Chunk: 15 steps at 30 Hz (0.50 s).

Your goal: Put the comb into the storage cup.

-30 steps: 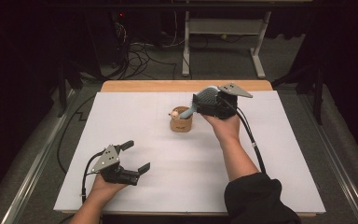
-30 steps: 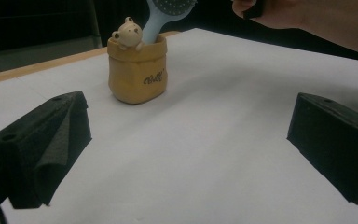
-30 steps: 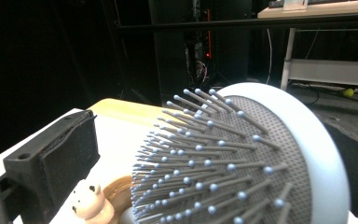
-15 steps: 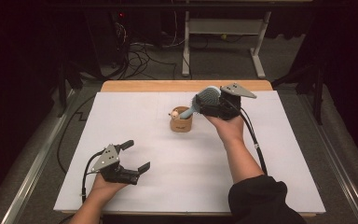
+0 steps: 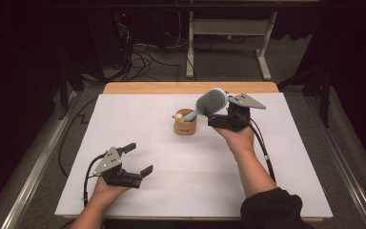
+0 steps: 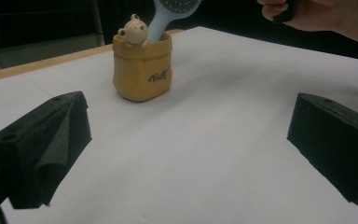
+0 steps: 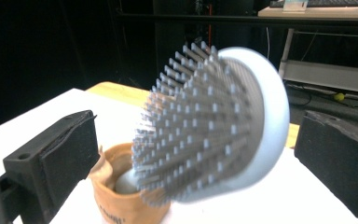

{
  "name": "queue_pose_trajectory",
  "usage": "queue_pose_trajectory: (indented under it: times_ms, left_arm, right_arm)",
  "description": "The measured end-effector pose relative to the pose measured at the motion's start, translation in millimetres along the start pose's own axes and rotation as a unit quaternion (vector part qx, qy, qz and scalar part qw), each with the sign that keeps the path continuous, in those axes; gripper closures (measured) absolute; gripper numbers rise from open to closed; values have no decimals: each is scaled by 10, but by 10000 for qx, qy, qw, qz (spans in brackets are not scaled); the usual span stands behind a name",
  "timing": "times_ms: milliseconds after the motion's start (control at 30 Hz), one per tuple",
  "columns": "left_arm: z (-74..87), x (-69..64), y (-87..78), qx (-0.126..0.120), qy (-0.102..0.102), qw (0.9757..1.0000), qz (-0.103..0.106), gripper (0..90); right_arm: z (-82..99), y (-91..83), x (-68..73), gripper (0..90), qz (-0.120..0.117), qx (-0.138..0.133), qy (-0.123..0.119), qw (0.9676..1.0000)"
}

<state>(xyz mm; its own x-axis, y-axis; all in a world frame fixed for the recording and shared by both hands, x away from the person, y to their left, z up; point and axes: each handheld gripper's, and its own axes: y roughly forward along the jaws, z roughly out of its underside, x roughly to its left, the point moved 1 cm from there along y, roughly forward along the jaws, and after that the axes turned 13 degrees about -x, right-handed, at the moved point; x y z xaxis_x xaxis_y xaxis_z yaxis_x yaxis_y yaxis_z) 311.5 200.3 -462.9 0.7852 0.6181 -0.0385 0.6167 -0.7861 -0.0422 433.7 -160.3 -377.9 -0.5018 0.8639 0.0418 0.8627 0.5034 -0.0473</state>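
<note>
In the high view, a white table (image 5: 195, 191) stood before a dark room; one hairbrush (image 5: 209, 102) leaned handle-down in one brown holder (image 5: 185, 125) at centre, so it stood unaided, with the right gripper (image 5: 219, 117) just beside its head. In the left gripper view, the left gripper (image 6: 186, 154) rested idle, jaws spread and empty, facing the holder in the upper left. In the right gripper view, the brush head sat between released jaws touching neither, probably just let go.

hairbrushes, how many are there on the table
1. The light blue hairbrush stands handle-down in the tan bear holder near the table's far middle, its head between the open jaws of the right gripper. Nothing seems hidden.
</note>
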Motion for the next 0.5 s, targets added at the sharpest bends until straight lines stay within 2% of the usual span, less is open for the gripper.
queue_pose_trajectory:
  times_ms: [300,500]
  left_arm:
    - [8,12,10,25,-7,10000,-30,5]
    - [8,23,6,38,-8,10000,-57,5]
  right_arm:
    - [285,-180,-25,5,-10,202,-39,9998]
    - [508,-404,-29,5,-66,270,-4,9996]
